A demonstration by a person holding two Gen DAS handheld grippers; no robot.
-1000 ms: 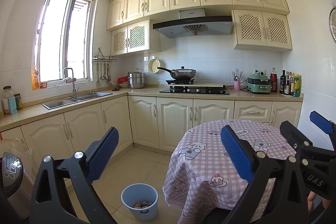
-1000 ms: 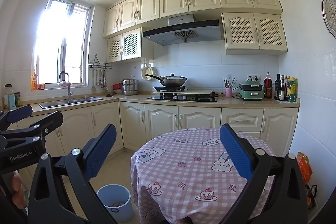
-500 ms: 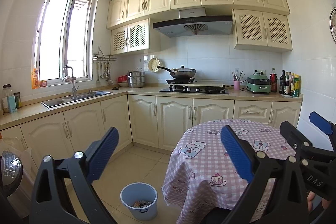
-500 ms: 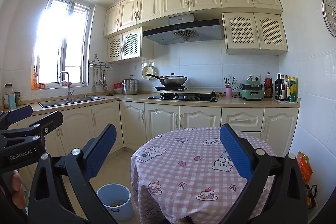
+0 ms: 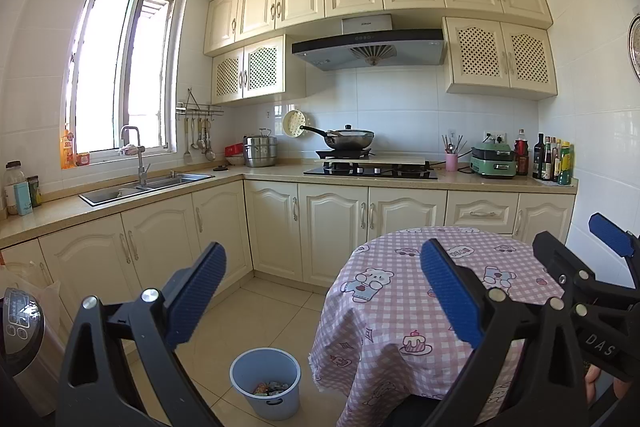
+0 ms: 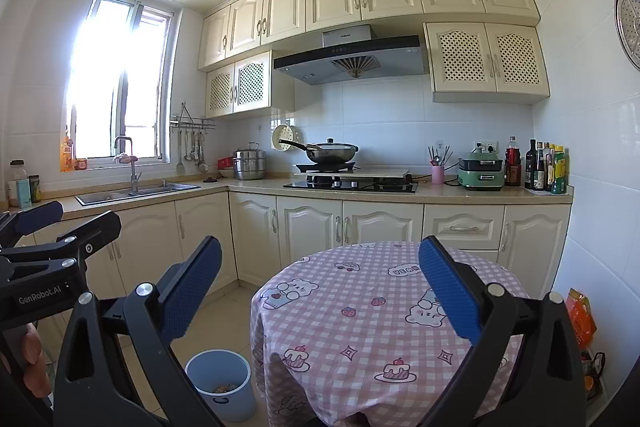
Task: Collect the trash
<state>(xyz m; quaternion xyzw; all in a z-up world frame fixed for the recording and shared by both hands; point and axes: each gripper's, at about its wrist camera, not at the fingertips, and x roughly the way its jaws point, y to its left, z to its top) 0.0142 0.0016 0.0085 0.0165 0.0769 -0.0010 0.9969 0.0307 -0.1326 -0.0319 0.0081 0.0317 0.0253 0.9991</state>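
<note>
A light blue trash bin stands on the floor left of the round table, with colourful wrappers in its bottom; the right wrist view shows the same bin. My left gripper is open and empty, held high above floor and table edge. My right gripper is open and empty too, over the near side of the table. The table wears a pink checked cloth with bear prints and I see no loose trash on it. Each gripper's side shows in the other's view.
L-shaped cream cabinets with a counter run along the back and left walls, carrying a sink, a hob with a wok, pots and bottles. An orange packet lies by the right wall. Tiled floor lies between table and cabinets.
Both views have drifted only slightly; the bin sits a touch lower and more to the left in the left wrist view. Both grippers stay open.
</note>
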